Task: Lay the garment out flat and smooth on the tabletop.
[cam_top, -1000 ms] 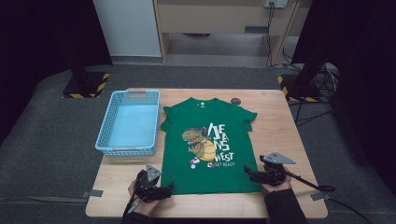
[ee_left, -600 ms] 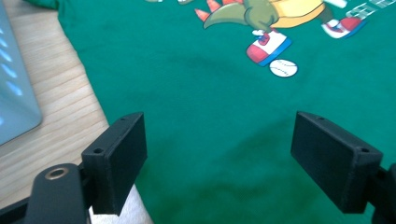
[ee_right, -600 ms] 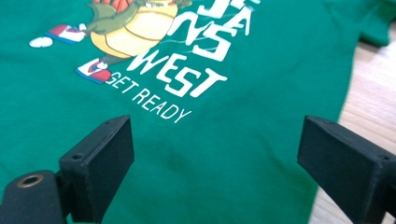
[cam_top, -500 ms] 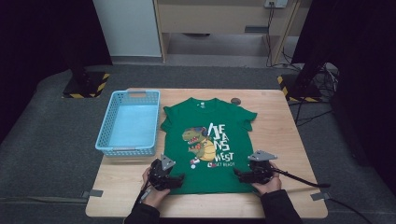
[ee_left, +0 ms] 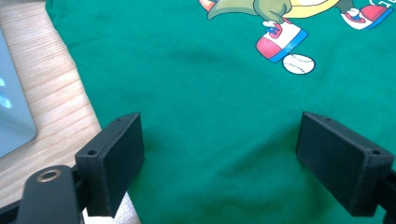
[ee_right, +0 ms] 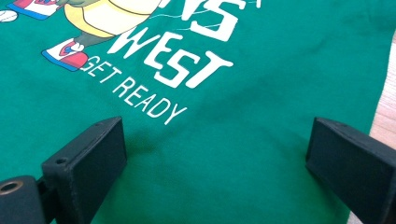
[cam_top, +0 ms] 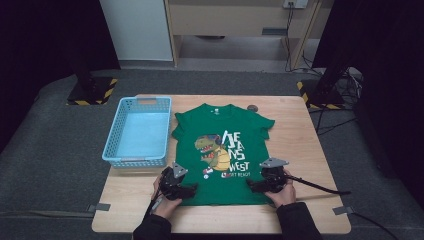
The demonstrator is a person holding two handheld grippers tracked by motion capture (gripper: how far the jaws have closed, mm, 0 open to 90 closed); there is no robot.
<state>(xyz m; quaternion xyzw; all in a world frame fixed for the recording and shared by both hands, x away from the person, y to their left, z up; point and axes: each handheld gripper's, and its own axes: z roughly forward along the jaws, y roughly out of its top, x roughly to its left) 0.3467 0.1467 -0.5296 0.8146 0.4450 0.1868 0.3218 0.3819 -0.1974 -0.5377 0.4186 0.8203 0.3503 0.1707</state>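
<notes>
A green T-shirt (cam_top: 222, 150) with a dinosaur print lies flat on the wooden table (cam_top: 310, 160), collar at the far side. My left gripper (cam_top: 189, 190) lies over its lower left corner, pointing right. In the left gripper view the left gripper (ee_left: 224, 163) stands open over smooth green cloth (ee_left: 210, 93), near the shirt's side edge. My right gripper (cam_top: 251, 186) lies over the lower right part, pointing left. In the right gripper view the right gripper (ee_right: 217, 163) is open and its jaws have just been opening; flat fabric (ee_right: 261, 107) lies beneath them, unpinched.
An empty light-blue basket (cam_top: 114, 150) stands on the table left of the shirt, close to the left gripper. A small dark round object (cam_top: 252, 107) lies at the far edge by the right sleeve. Bare wood runs along the right side and the front edge.
Both hands have moved inward from the shirt's sides onto its lower part. The grippers now lie over the cloth near the hem, closer together than before.
</notes>
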